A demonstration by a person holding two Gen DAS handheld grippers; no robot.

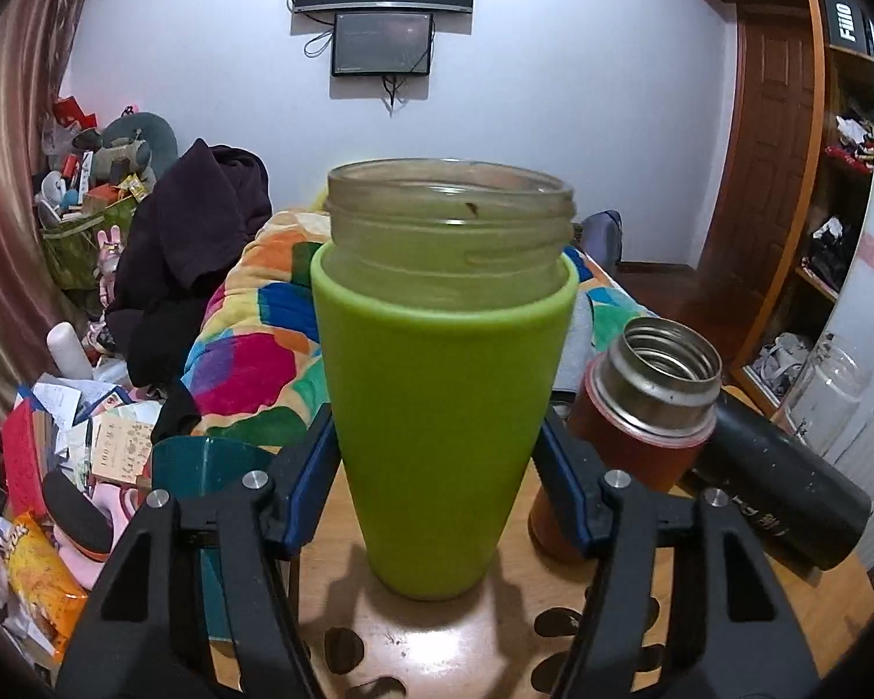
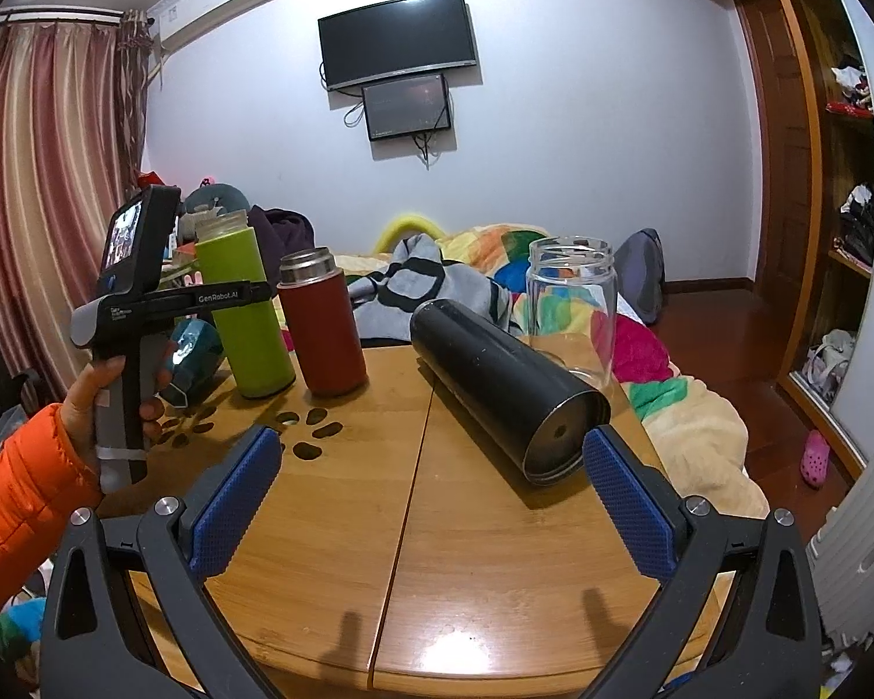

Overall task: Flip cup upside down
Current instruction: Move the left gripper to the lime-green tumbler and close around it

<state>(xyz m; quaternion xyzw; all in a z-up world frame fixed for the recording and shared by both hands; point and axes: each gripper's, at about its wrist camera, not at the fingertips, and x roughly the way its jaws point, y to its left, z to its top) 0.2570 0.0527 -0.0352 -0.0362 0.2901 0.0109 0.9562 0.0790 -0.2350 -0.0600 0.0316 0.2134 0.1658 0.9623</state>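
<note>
A green-sleeved glass cup (image 1: 437,408) stands upright on the wooden table (image 1: 495,629), mouth up. My left gripper (image 1: 437,466) has its blue pads on both sides of the cup, closed against it. The cup (image 2: 245,314) and the left gripper (image 2: 145,314), held by a hand in an orange sleeve, also show in the right wrist view. My right gripper (image 2: 431,501) is open and empty above the table (image 2: 437,582), just in front of a black flask (image 2: 507,390) lying on its side.
A red flask (image 2: 323,326) stands open next to the green cup. A clear glass jar (image 2: 571,309) stands at the table's far right. A teal cup (image 2: 189,355) lies at the left edge. A bed with a colourful blanket (image 2: 641,349) lies behind the table.
</note>
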